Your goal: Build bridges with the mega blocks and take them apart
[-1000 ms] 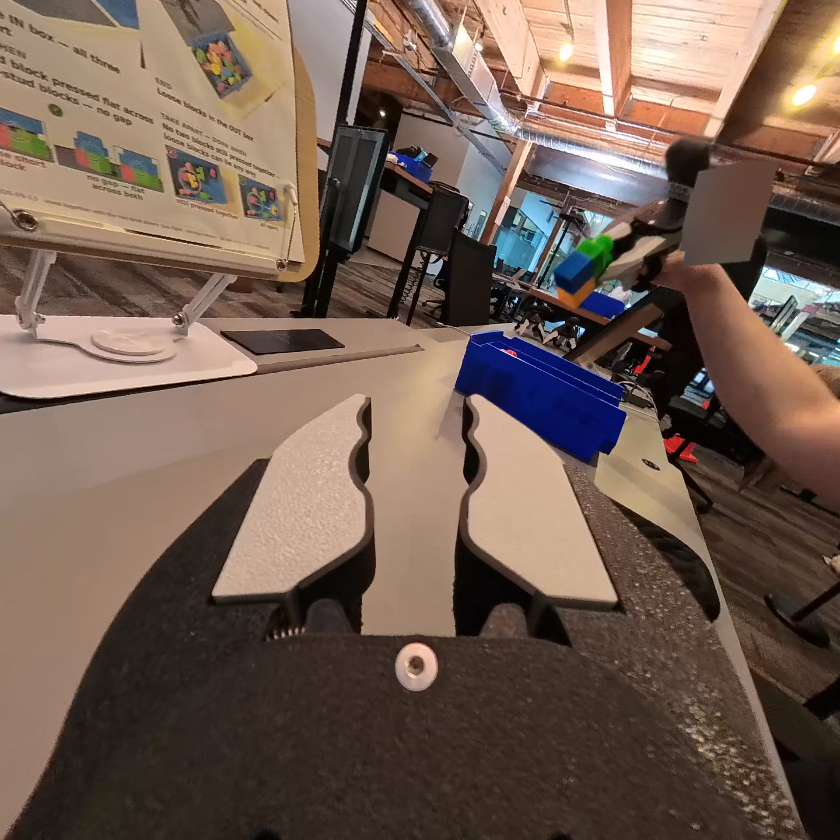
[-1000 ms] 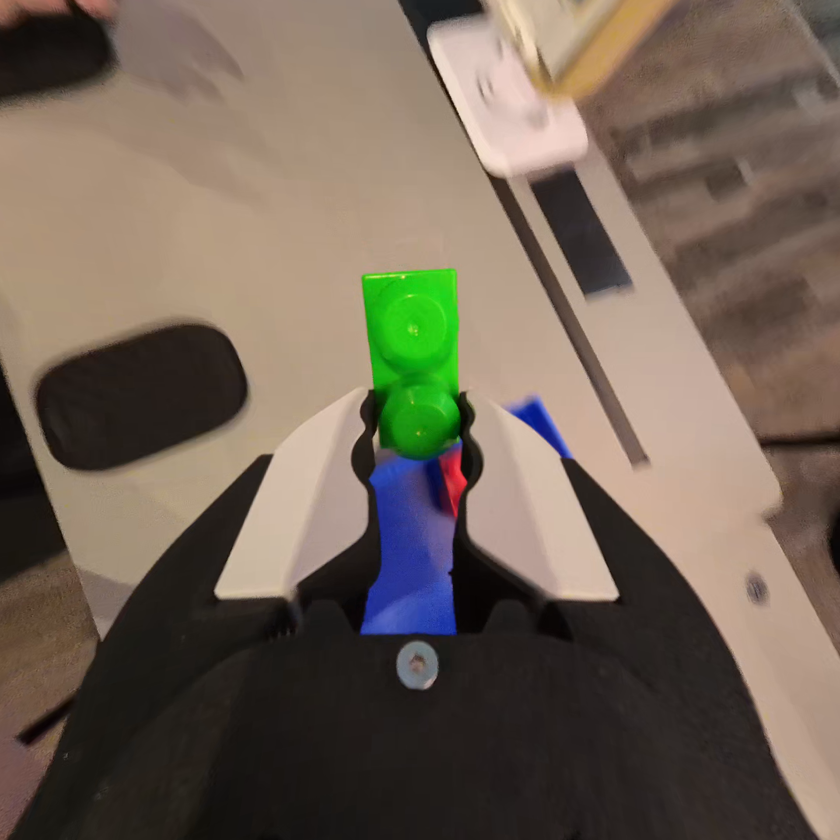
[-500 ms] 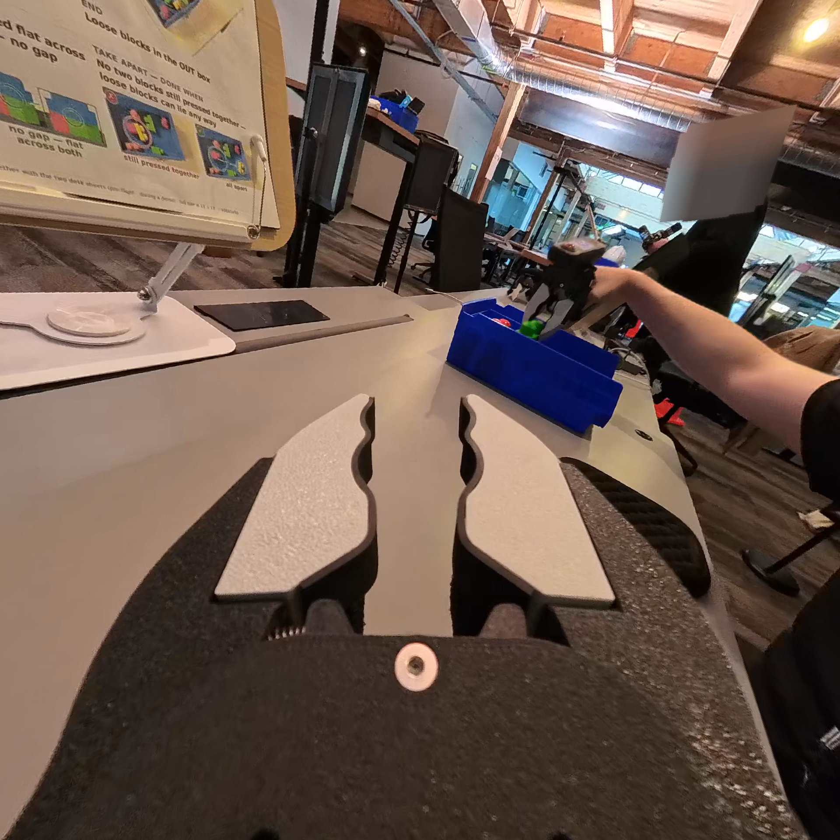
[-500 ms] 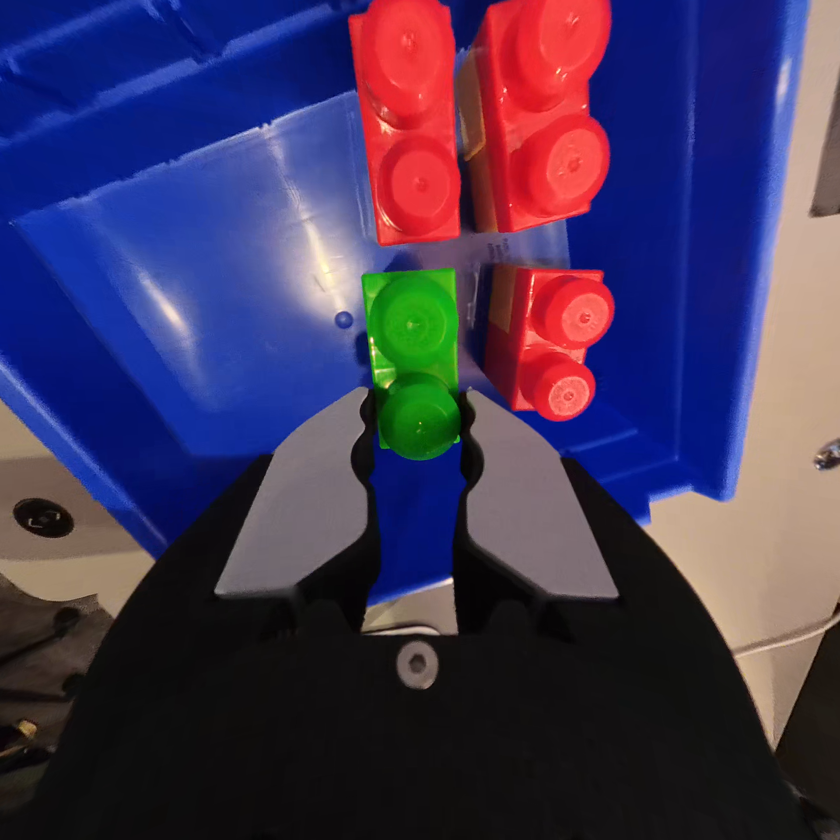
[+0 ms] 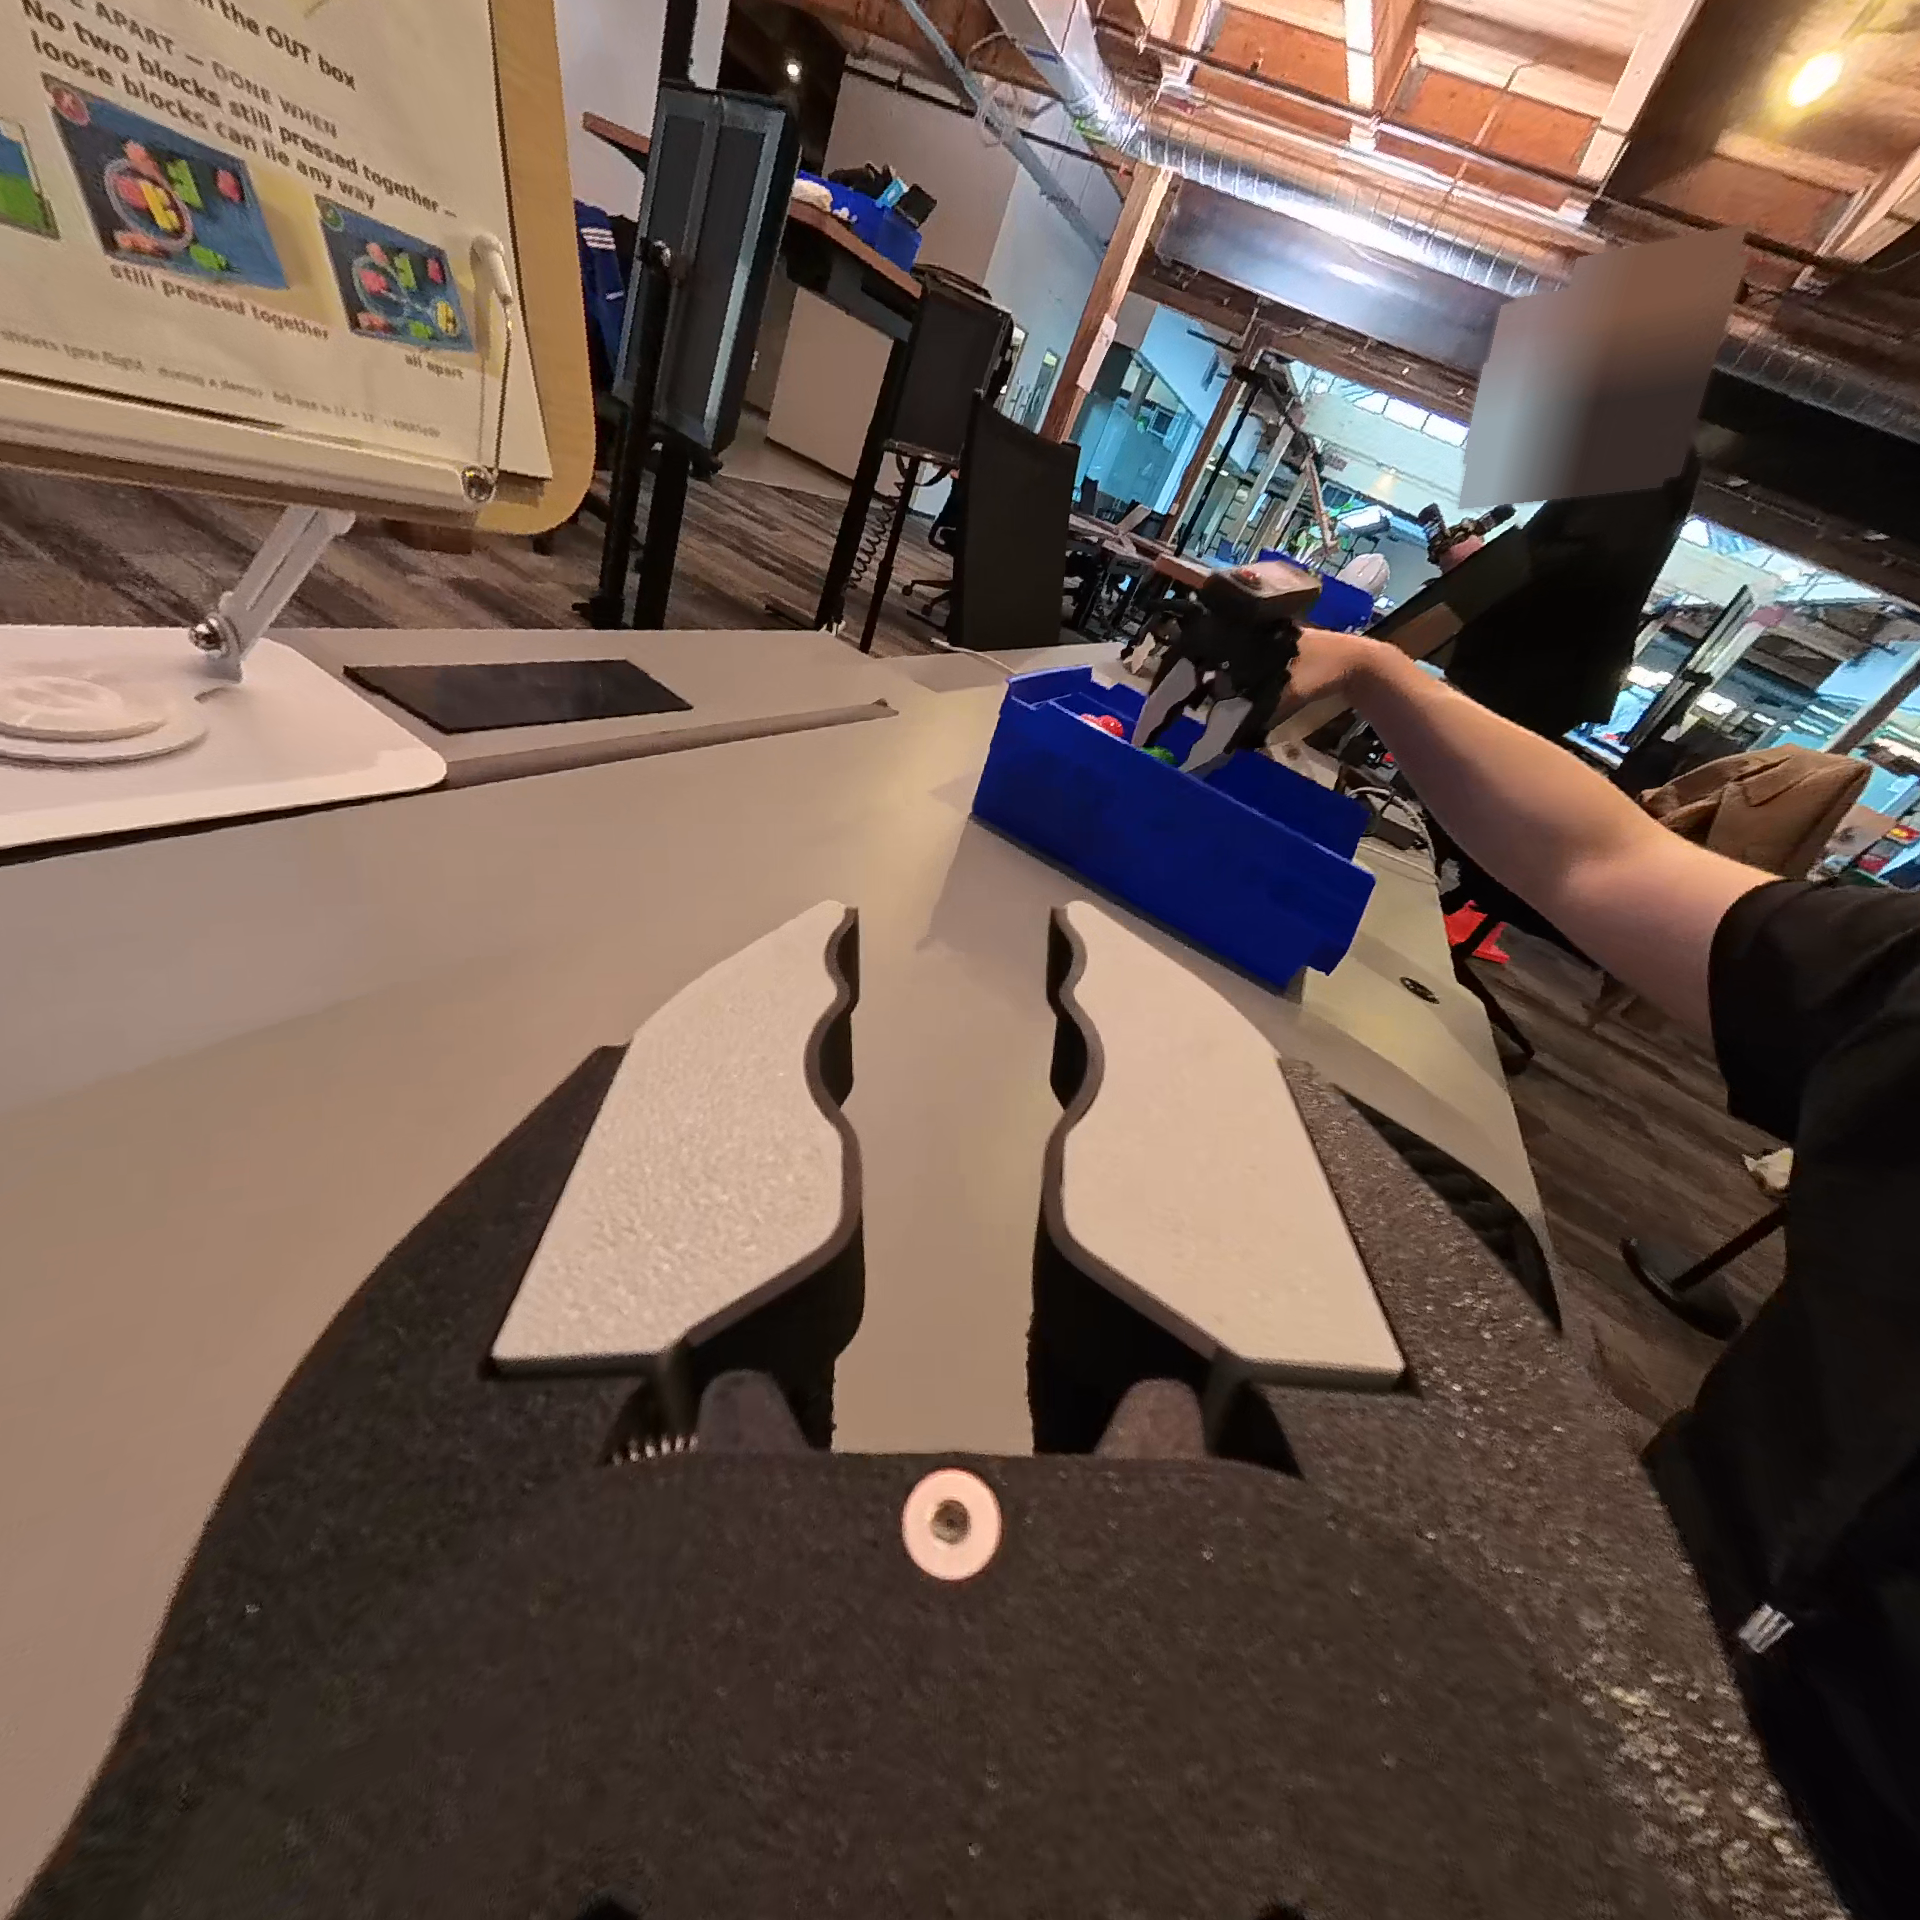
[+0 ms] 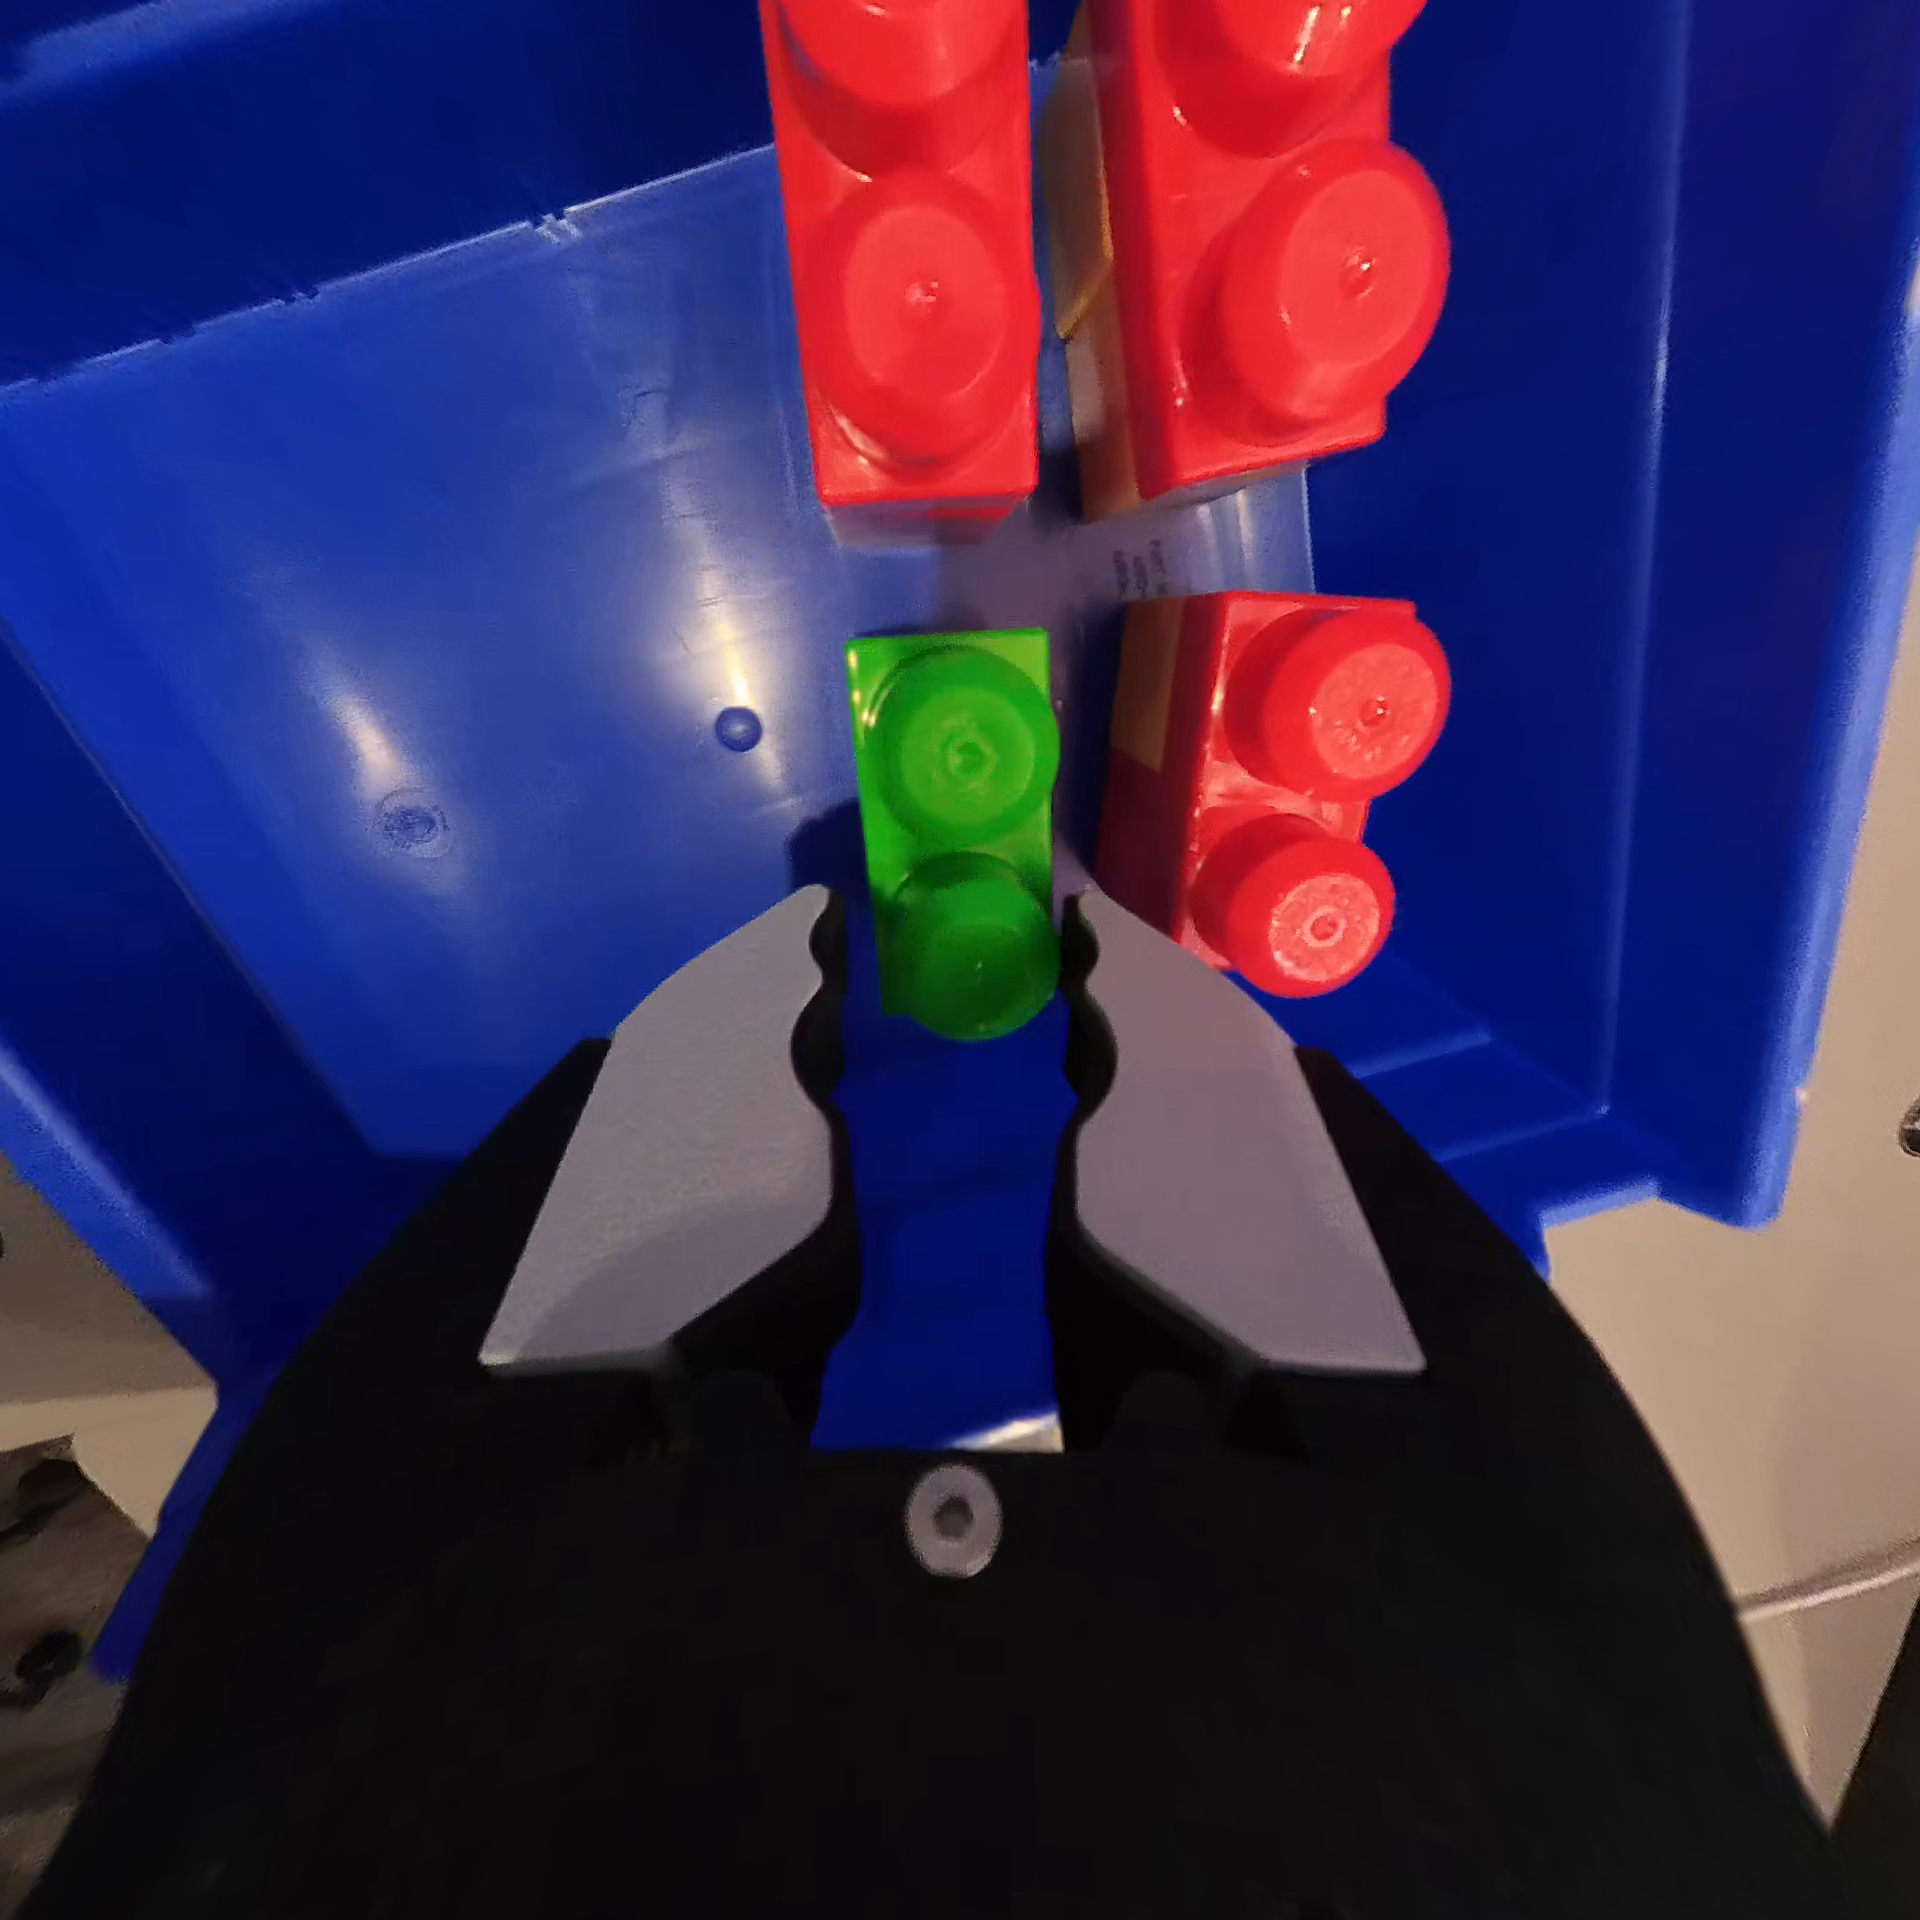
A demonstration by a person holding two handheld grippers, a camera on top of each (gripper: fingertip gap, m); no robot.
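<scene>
A: Entry, right wrist view. The right claw point(image 6: 951, 914) is pointing down into the blue plastic bin point(image 6: 416, 520). How many blocks are you counting?

B: Four. One green two-stud plastic block point(image 6: 956, 769) and three red two-stud plastic blocks: two at the far end side by side point(image 6: 920, 260) point(image 6: 1278, 239), and one nearer point(image 6: 1299, 790), just beside the green one on its right. All are sitting studs-up on the bin floor.

A: Is the claw gripping the green one?

B: Not reading as a grip. The near stud is sitting between the two tips. The jaws are standing narrow, a touch wider than the block, and a sliver of blue is showing along its left side. The right tip is close against the stud; I cannot tell whether it is touching.

A: Anything else in the bin?

B: A tan-yellow face is showing beside two of the red blocks. Cannot tell what it belongs to.

A: Left wrist view?

B: The left claw point(image 5: 951, 920) is hovering low over the grey table point(image 5: 416, 987), jaws parted to a moderate gap, holding nothing. One bin is lying farther off to the right, with a person's bare forearm point(image 5: 1538, 831) reaching to it. One white stand holding a printed sheet point(image 5: 260, 260) and one flat black rectangle point(image 5: 520, 691) are sitting at the far left.
</scene>
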